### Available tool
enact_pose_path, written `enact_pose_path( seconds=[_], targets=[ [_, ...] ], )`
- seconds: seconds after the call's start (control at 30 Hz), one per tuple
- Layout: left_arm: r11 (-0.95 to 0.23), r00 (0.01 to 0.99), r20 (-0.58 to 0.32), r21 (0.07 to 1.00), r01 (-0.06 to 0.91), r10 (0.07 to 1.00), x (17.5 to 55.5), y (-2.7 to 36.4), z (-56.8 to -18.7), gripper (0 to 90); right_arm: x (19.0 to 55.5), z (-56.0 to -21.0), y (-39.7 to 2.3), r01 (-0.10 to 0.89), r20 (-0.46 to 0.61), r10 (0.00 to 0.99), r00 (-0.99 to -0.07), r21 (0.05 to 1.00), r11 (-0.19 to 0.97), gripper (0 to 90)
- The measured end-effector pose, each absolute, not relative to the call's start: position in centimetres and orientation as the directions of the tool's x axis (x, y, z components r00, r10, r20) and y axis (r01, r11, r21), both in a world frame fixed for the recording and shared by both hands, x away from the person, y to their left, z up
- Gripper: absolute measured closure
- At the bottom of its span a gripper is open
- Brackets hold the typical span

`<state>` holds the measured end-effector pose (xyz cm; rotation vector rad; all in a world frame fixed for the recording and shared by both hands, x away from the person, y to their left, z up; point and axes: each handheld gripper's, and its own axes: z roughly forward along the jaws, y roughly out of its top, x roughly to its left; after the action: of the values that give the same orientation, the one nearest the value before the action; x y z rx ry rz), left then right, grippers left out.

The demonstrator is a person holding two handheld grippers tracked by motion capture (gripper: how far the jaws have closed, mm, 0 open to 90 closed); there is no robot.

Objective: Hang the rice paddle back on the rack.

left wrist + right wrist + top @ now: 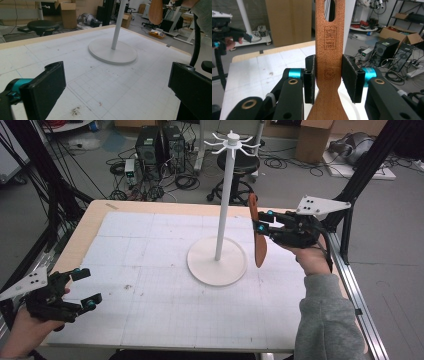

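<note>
Standing mid-table, tall white metal hook stand [218,255] has empty hooks; flat brown wooden spatula [258,237] w/ hang-hole is clamped upright in right gripper [262,226] beside pole, hanging not yet done. Left gripper [86,289] gapes, idle.
</note>
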<state>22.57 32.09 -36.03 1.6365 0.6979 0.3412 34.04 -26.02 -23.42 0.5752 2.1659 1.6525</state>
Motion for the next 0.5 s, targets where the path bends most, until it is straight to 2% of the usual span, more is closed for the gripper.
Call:
enact_pose_path(
  seconds=[0.5],
  targets=[
    [-0.056,0.772,-0.167,0.966,0.253,0.613,22.6,32.1,-36.2,1.8,34.6,-20.4,-26.0,0.081,-0.057,0.525,-0.849,0.968,0.236,64.9]
  ],
)
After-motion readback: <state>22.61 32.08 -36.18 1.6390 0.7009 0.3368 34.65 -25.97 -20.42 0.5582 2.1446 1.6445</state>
